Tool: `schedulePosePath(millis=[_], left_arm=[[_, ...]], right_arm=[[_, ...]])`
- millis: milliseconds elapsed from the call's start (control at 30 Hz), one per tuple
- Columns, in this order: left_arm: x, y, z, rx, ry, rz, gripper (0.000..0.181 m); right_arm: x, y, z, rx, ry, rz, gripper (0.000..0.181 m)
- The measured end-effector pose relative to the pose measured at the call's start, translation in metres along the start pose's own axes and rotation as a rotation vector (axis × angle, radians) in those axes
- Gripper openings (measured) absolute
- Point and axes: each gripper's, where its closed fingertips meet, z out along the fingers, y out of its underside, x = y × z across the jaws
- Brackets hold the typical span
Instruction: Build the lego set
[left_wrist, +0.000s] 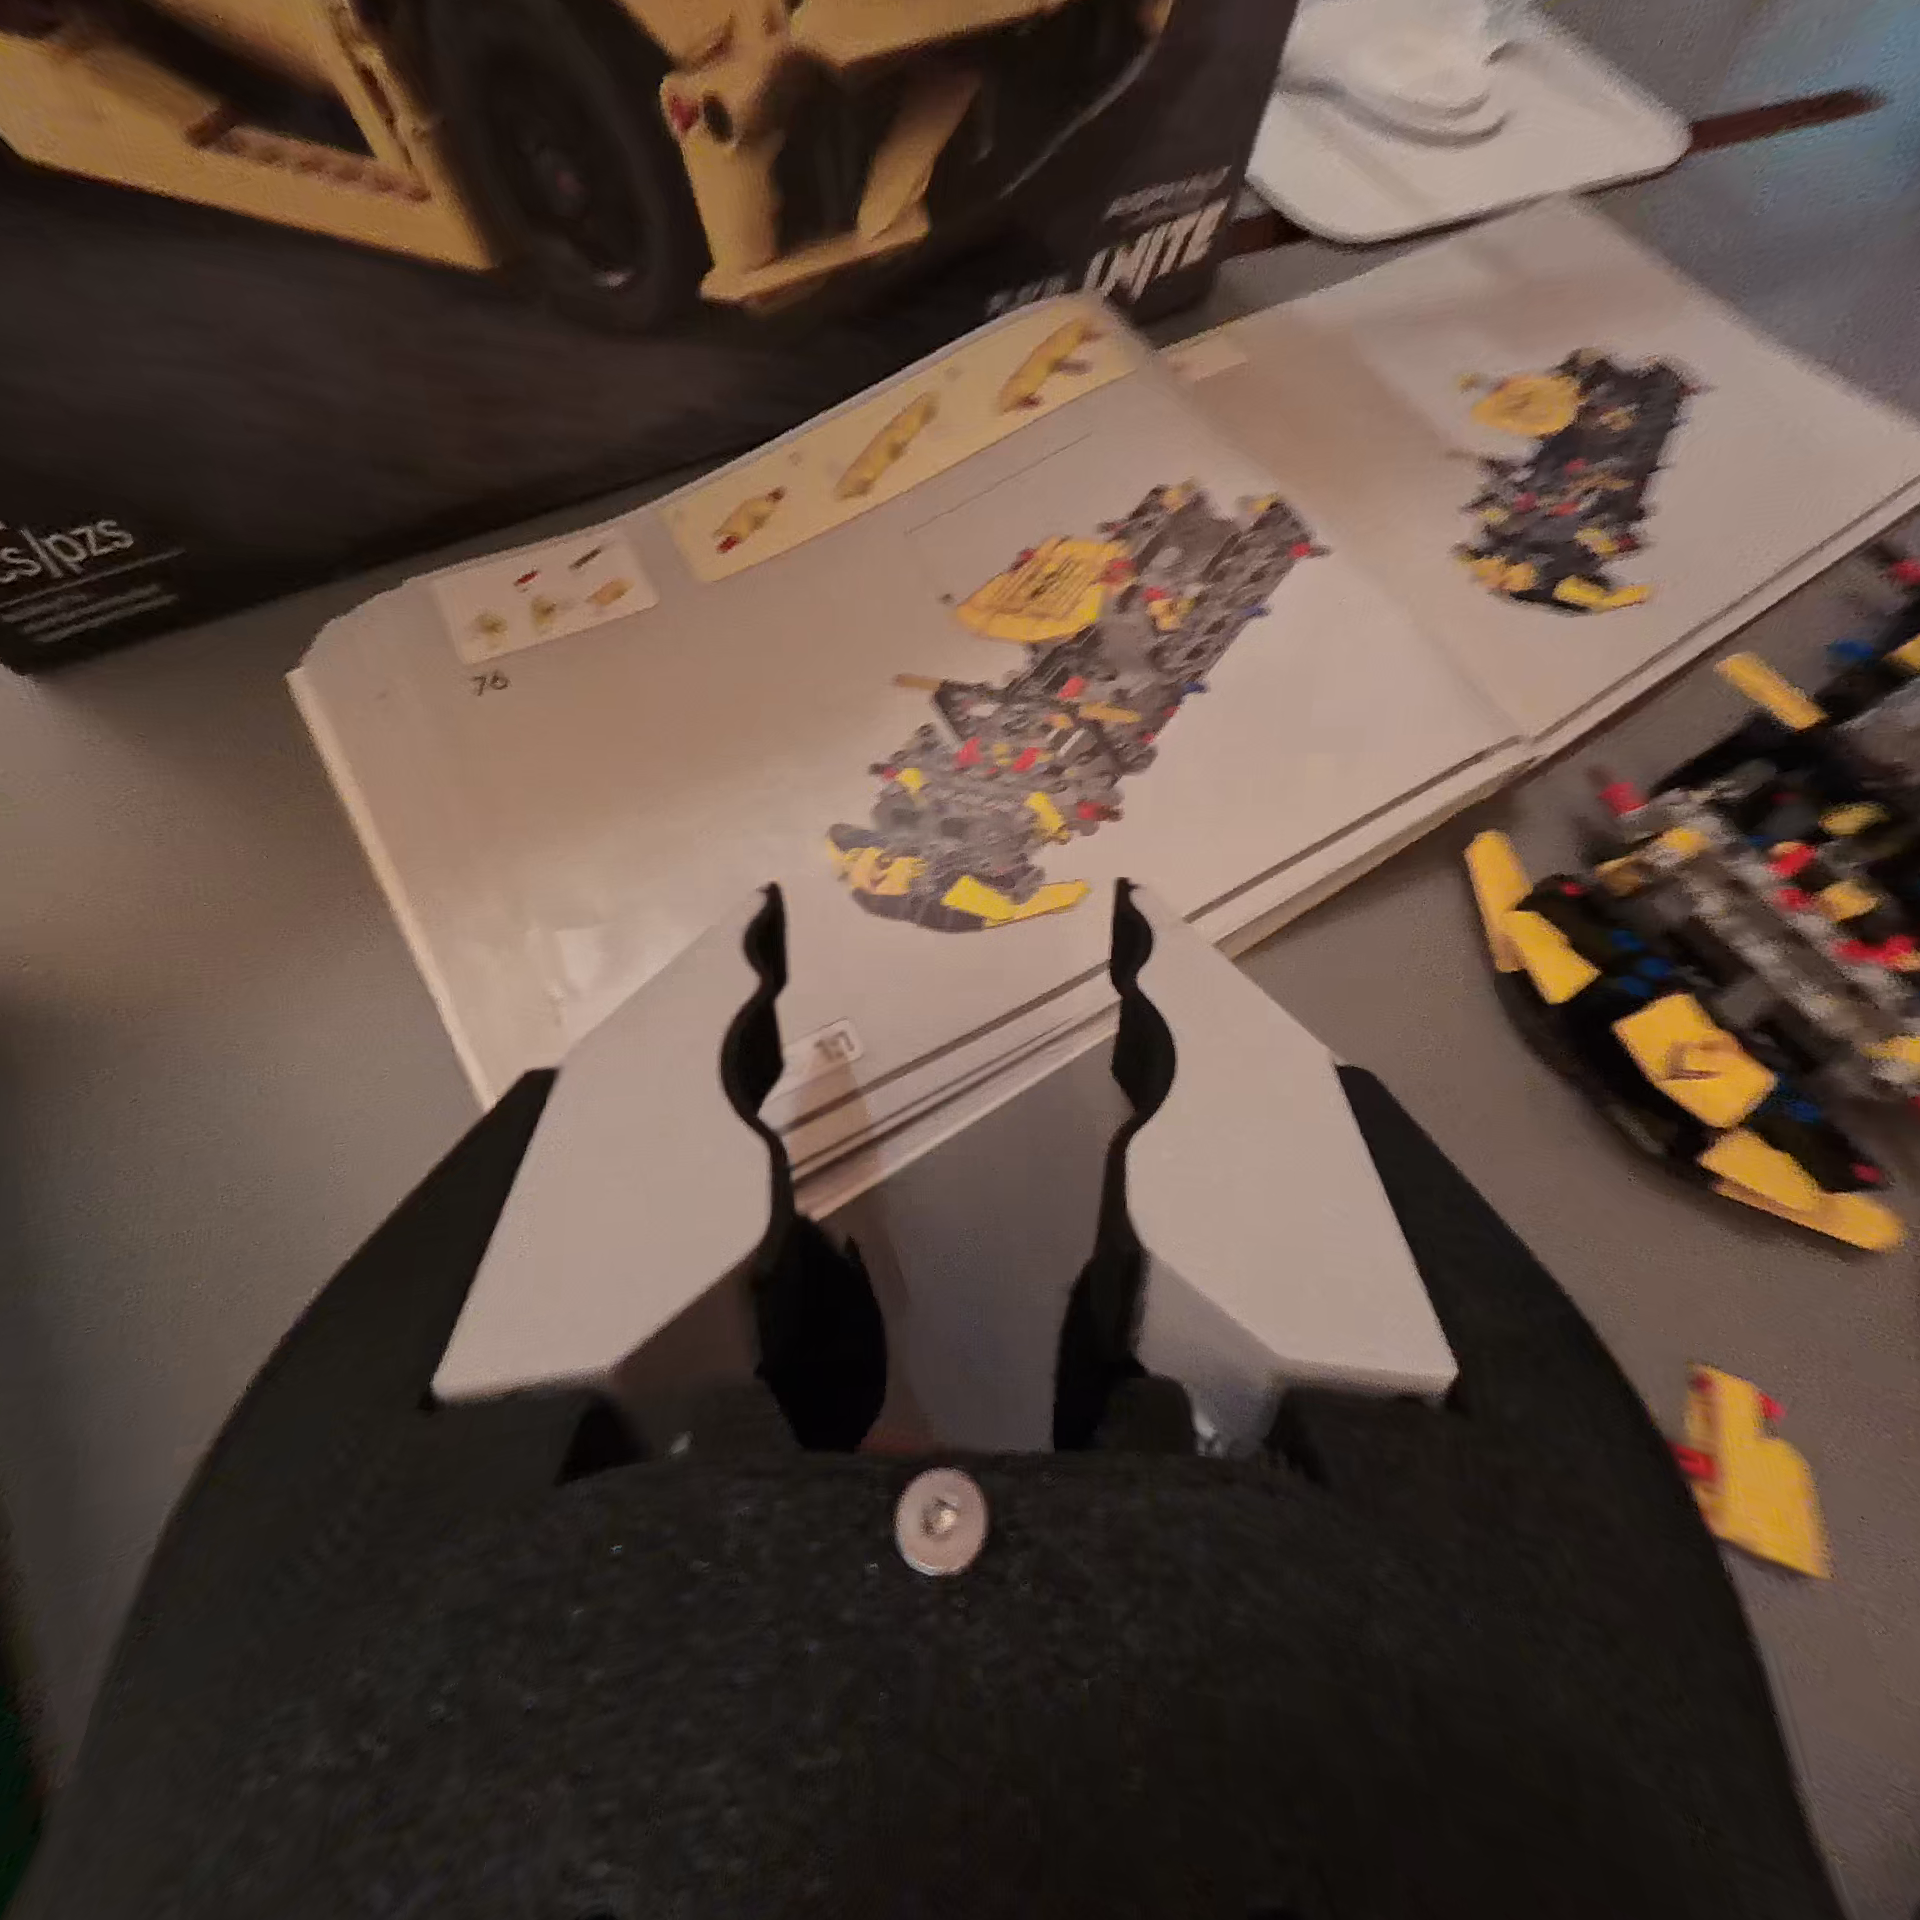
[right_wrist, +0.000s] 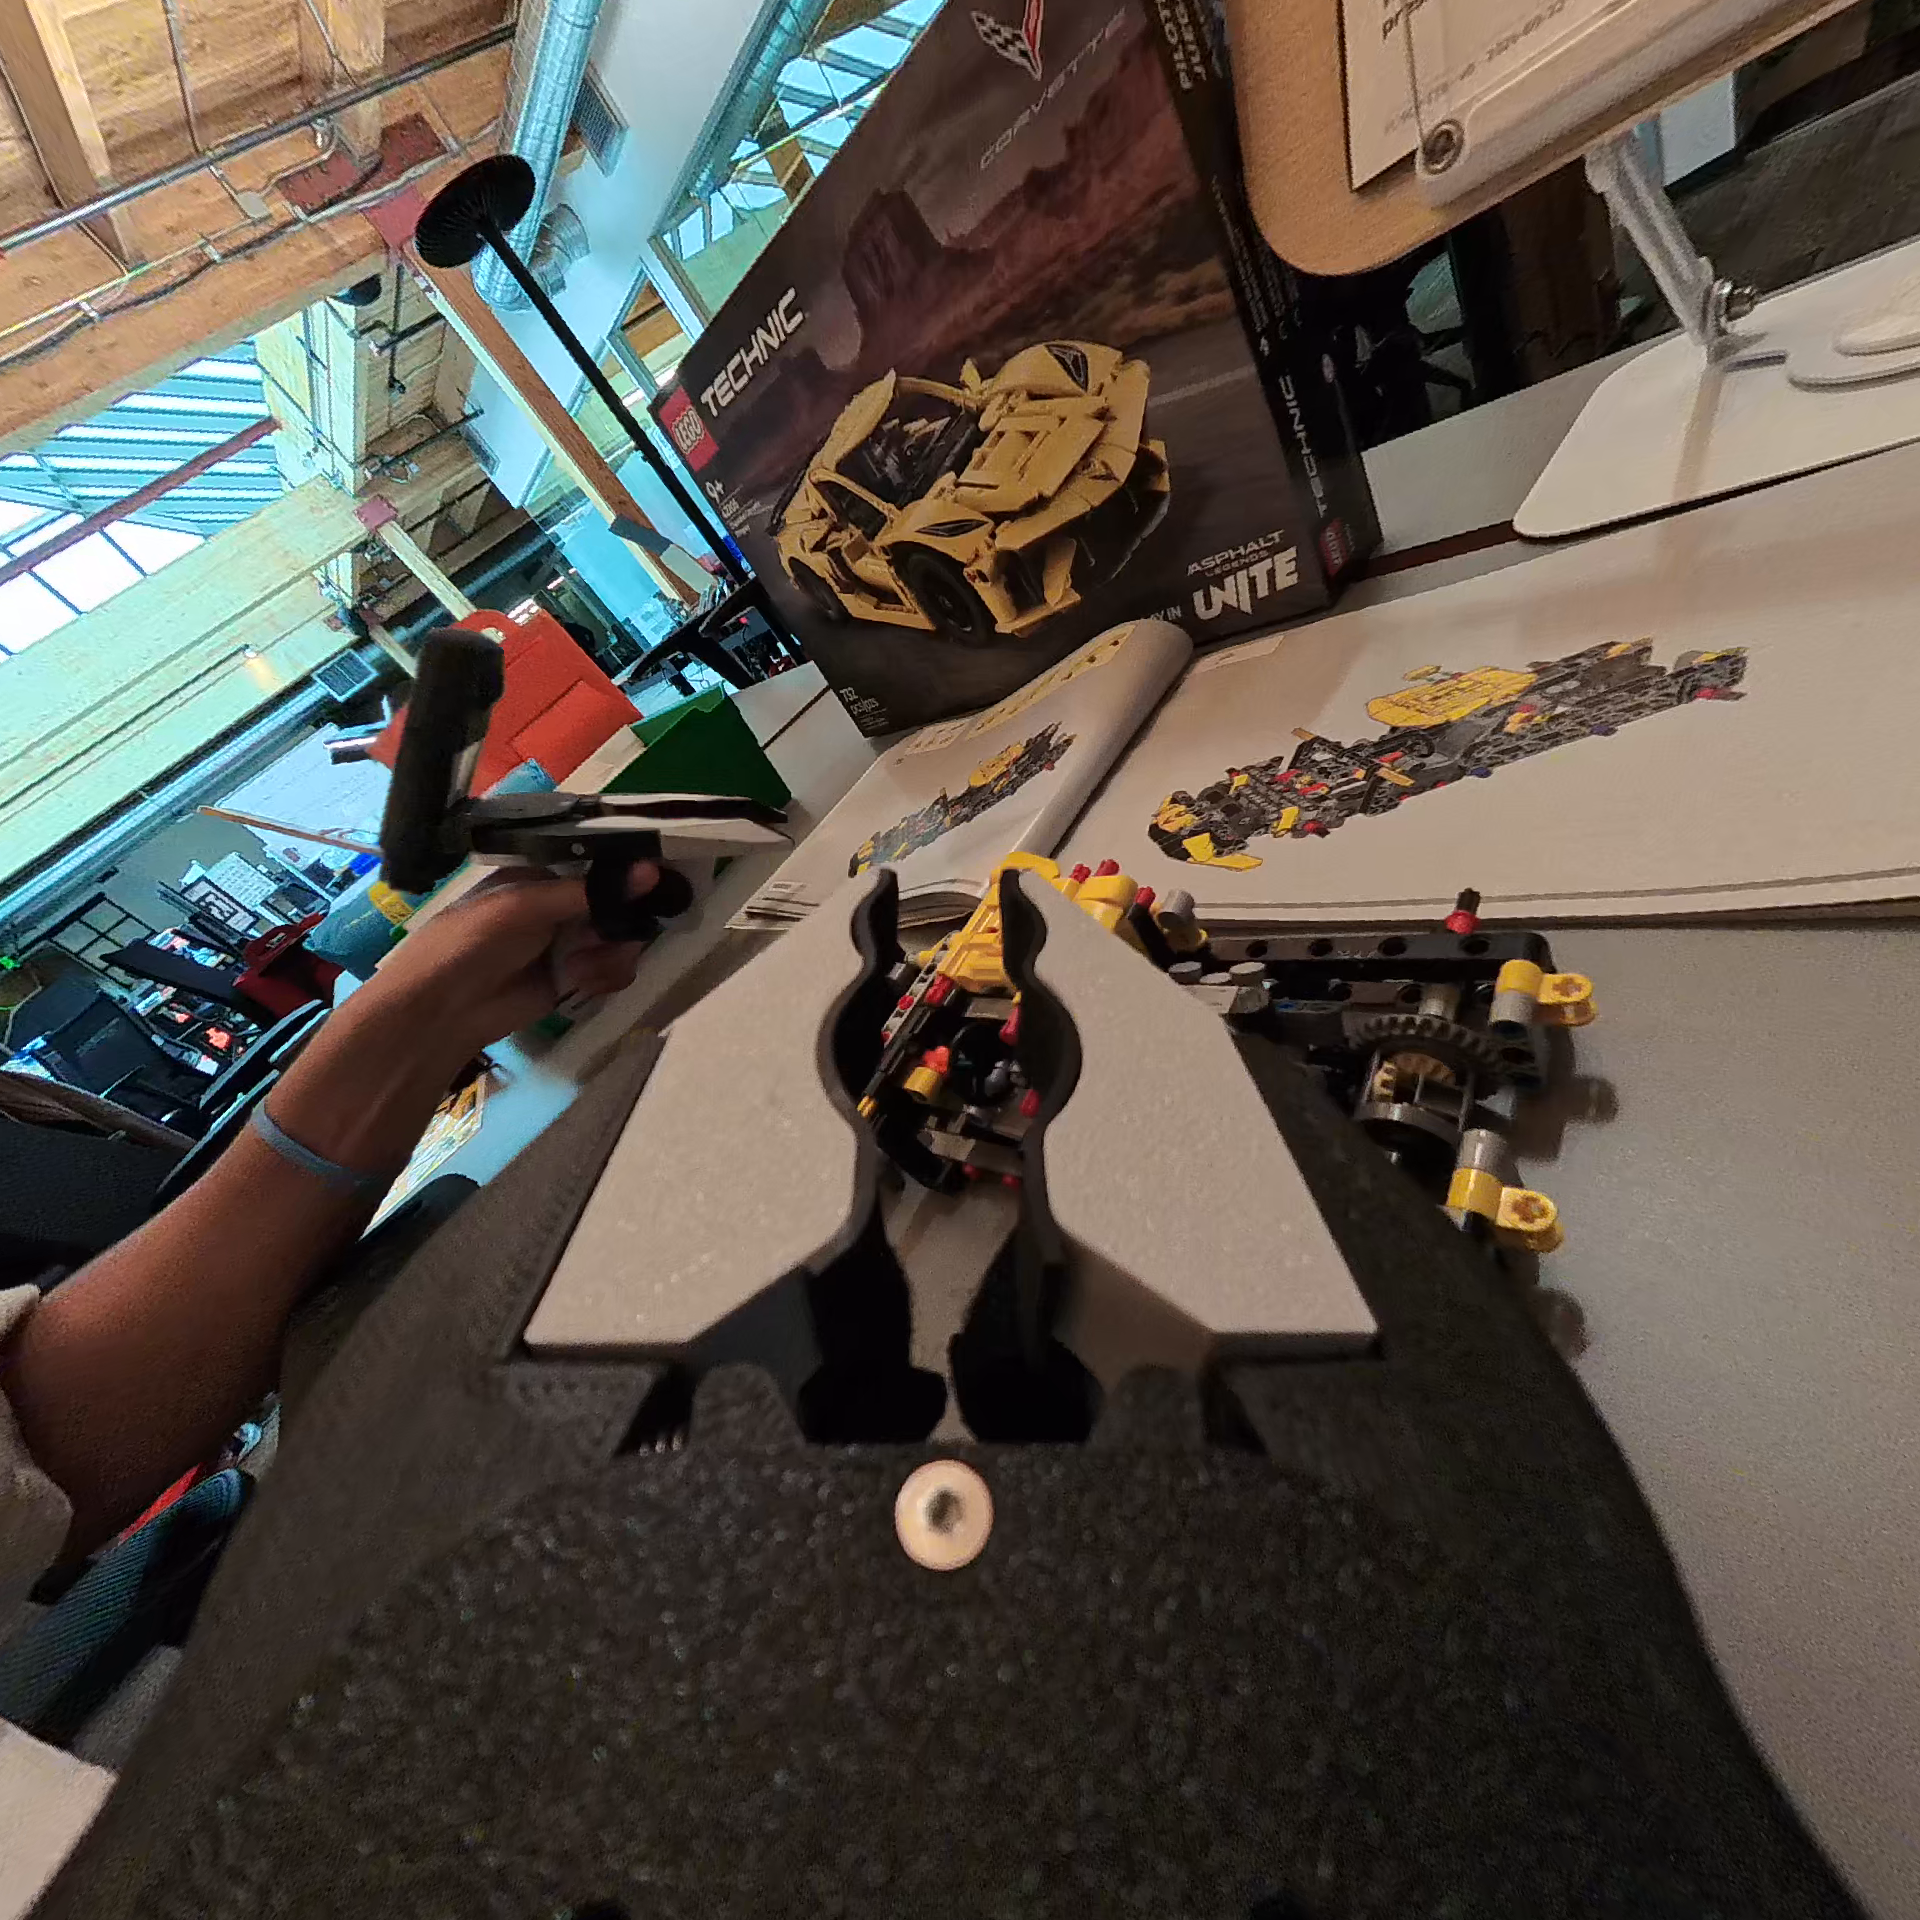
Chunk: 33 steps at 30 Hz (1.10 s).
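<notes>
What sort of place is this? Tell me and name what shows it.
Probably an open-plan office or workshop in a converted industrial building: exposed timber beams and metal ducting overhead, rows of desks behind, and a white monitor stand on the grey table.

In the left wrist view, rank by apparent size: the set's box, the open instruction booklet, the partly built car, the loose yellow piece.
1. Instruction booklet and set's box: too close to rank, box cropped.
2. Partly built car, cropped.
3. Loose yellow piece.

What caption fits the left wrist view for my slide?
Open left hand-held gripper hovers over the instruction booklet, chassis at right.
</notes>
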Motion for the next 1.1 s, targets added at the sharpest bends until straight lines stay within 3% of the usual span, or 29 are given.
schedulePosePath(millis=[200,500,667,800,967,1033,1100], left_arm=[[0.002,0.027,0.02,-0.19,0.001,0.019,0.085],[0.001,0.038,0.021,-0.229,-0.045,0.067,0.082],[0.008,0.038,0.018,-0.231,-0.043,0.064,0.064],[0.011,0.038,0.016,-0.215,-0.039,0.06,0.034],[0.01,0.038,0.015,-0.213,-0.016,0.023,0.015],[0.022,0.037,0.014,-0.207,0.089,-0.028,0.002],[0.019,0.022,0.003,-0.128,0.147,-0.072,0.017]], right_arm=[[-0.003,0.002,0.002,-0.014,0.007,-0.039,0.018],[-0.024,0.019,0.023,-0.112,-0.041,-0.083,0.015],[-0.046,0.023,0.052,-0.298,-0.108,-0.161,0.011],[-0.046,0.01,0.086,-0.417,-0.096,-0.39,0.011],[-0.022,0.023,0.137,-0.738,-0.147,-0.699,0.035],[-0.007,0.038,0.158,-0.863,-0.173,-0.789,0.051],[-0.011,0.054,0.177,-0.918,-0.259,-0.815,0.057]])
